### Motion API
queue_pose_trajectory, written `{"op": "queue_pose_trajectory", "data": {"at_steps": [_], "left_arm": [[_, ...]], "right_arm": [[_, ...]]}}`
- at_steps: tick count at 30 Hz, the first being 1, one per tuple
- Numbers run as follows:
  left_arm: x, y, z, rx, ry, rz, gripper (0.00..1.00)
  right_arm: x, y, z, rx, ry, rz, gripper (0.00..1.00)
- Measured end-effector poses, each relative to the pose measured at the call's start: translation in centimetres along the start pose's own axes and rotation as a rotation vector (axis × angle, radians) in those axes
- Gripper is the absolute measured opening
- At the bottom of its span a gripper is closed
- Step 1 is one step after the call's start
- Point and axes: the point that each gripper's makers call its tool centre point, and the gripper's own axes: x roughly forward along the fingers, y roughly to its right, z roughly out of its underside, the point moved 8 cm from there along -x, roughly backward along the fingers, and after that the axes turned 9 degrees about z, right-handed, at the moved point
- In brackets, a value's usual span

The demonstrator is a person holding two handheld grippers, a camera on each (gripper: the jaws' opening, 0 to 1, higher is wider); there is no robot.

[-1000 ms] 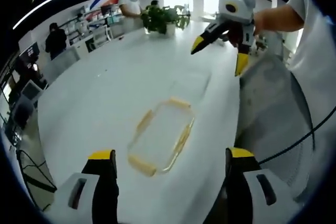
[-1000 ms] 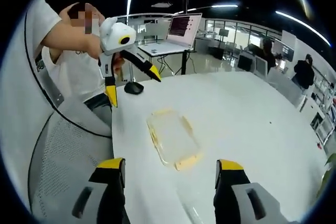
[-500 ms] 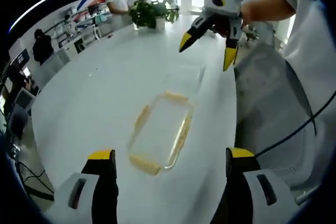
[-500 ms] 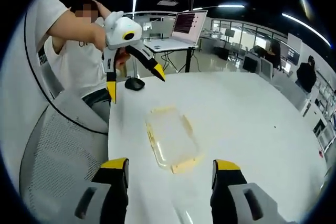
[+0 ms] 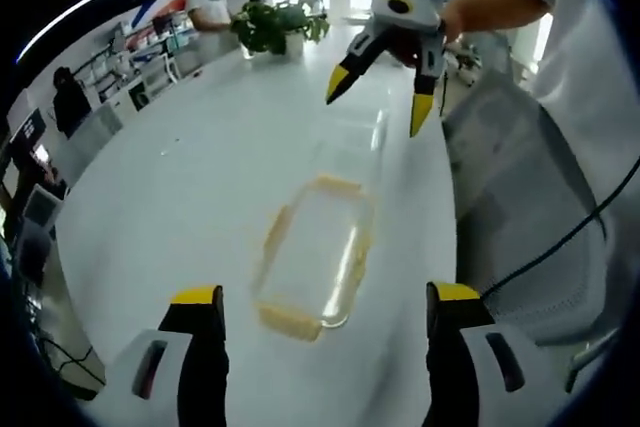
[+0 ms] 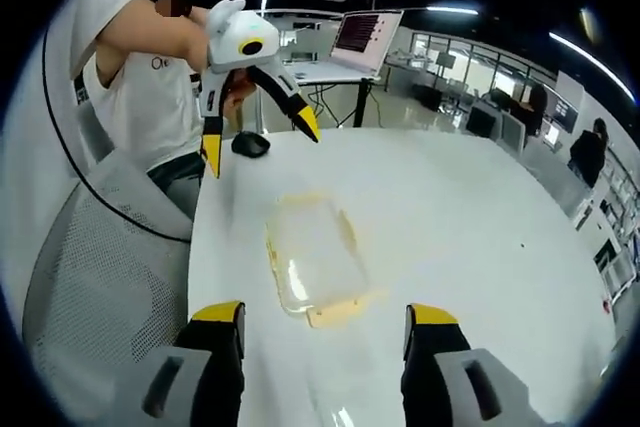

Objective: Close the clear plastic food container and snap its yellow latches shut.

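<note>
The clear plastic container (image 5: 312, 255) lies on the white table with yellow latches along its rim; in the right gripper view the container (image 6: 312, 259) sits just beyond my jaws. A clear flat piece (image 5: 352, 145), probably its lid, lies past its far end. My left gripper (image 5: 320, 347) is open, short of the container's near end, and the left gripper (image 6: 260, 147) hangs above the table beyond the container in the right gripper view. My right gripper (image 6: 325, 347) is open with nothing in it, and the right gripper (image 5: 378, 107) hovers above the clear piece in the left gripper view.
A grey mesh chair (image 6: 90, 287) stands against the table's edge beside the person in white (image 6: 140, 107). A black mouse (image 6: 250, 144) lies near that edge, with a laptop (image 6: 365, 37) on a desk behind. A potted plant (image 5: 275, 29) stands at the table's far end.
Both grippers have come closer together over the table and a little nearer the container. Both stay open, and the container has not moved.
</note>
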Motion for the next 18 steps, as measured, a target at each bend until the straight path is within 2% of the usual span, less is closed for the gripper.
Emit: {"op": "queue_pose_trajectory", "data": {"at_steps": [7, 18], "left_arm": [[0.5, -0.8, 0.1, 0.013, -0.010, 0.016, 0.81], [1.4, -1.9, 1.1, 0.069, -0.081, 0.050, 0.79]], "right_arm": [[0.8, 0.3, 0.0, -0.028, -0.018, -0.010, 0.62], [2.0, 0.6, 0.3, -0.057, -0.045, -0.024, 0.60]]}}
